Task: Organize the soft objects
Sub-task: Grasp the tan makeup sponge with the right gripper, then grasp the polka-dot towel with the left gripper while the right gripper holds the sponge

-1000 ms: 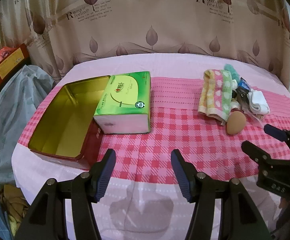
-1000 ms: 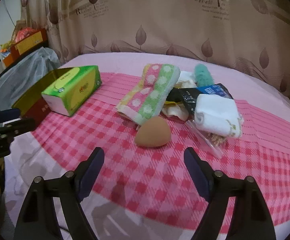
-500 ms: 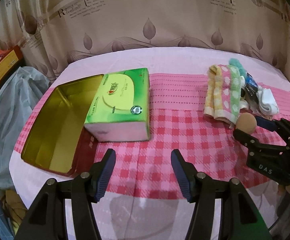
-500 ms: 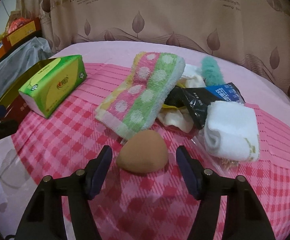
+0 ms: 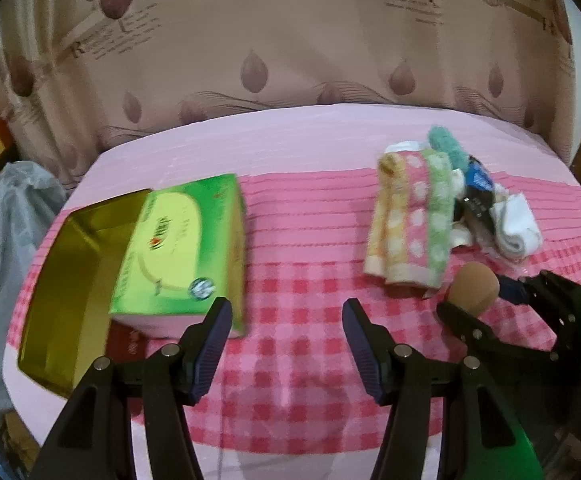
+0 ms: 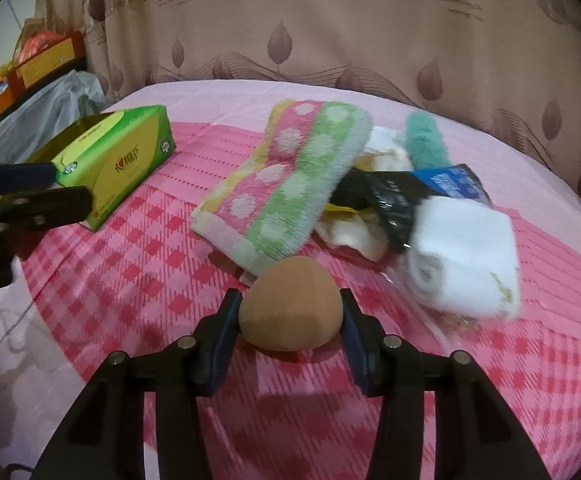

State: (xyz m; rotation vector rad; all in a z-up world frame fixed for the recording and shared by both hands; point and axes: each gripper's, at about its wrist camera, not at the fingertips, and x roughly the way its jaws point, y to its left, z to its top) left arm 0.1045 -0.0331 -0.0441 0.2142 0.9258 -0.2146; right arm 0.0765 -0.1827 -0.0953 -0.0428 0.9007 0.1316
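Observation:
A tan egg-shaped sponge (image 6: 290,306) sits between the fingers of my right gripper (image 6: 290,320), which is shut on it just above the checked cloth. It also shows in the left wrist view (image 5: 474,282), with the right gripper (image 5: 486,300) around it. Behind it lie a striped dotted towel (image 6: 286,184), a white folded cloth (image 6: 466,264), a teal fuzzy item (image 6: 426,144) and a black-blue packet (image 6: 410,196). My left gripper (image 5: 286,340) is open and empty over the cloth, near the green tissue box (image 5: 182,248).
An open gold tin (image 5: 70,276) lies at the table's left edge, with the tissue box leaning on it. A grey bag (image 5: 2,220) is off the table on the left. A curtain (image 5: 290,40) hangs behind the round table (image 5: 290,136).
My right gripper moved forward around the tan sponge and closed on it. My left gripper moved forward, closer to the tissue box.

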